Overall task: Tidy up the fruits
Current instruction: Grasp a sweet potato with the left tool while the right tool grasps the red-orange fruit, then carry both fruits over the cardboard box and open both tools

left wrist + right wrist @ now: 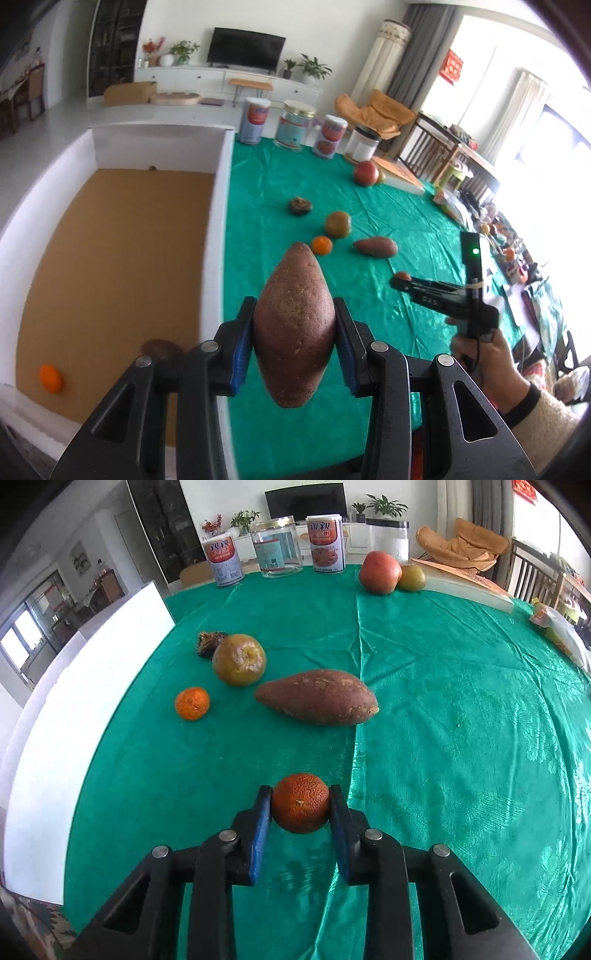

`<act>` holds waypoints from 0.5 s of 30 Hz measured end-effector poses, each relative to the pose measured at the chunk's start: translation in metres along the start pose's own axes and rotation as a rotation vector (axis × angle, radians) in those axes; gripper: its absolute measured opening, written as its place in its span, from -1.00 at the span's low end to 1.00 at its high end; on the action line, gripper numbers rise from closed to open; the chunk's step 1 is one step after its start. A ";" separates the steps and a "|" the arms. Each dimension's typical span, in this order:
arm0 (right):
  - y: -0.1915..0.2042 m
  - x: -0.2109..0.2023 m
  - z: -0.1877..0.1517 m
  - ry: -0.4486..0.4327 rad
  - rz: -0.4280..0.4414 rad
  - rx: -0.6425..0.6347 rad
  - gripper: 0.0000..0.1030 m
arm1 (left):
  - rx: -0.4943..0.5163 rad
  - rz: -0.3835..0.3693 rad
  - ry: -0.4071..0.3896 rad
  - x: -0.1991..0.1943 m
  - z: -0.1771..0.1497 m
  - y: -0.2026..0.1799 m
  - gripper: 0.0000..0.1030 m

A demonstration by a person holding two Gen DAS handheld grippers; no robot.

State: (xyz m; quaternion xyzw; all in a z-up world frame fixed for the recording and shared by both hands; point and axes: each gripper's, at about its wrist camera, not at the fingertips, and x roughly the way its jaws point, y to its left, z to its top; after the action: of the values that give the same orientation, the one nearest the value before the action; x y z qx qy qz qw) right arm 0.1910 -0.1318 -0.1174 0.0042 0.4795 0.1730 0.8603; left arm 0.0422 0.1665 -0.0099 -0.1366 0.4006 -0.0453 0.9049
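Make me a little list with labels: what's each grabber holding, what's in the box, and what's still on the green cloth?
left gripper: shut on a sweet potato, raised beside the box
right gripper: shut on a dark orange
white box: a small orange and a brown item, unclear
green cloth: second sweet potato, mandarin, greenish fruit, red apple
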 end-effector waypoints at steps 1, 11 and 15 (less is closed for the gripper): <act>0.010 -0.009 0.001 0.002 0.047 -0.001 -0.41 | -0.015 0.029 -0.013 -0.009 0.001 0.013 -0.21; 0.220 -0.047 -0.001 0.122 0.570 -0.230 -0.41 | -0.213 0.329 -0.007 -0.017 -0.018 0.128 -0.21; 0.286 -0.029 -0.022 0.209 0.590 -0.363 -0.41 | -0.250 0.345 0.034 -0.010 -0.032 0.147 -0.21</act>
State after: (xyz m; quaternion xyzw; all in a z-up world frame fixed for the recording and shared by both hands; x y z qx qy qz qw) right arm 0.0744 0.1248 -0.0560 -0.0283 0.5047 0.4956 0.7063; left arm 0.0075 0.3027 -0.0647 -0.1763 0.4358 0.1578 0.8684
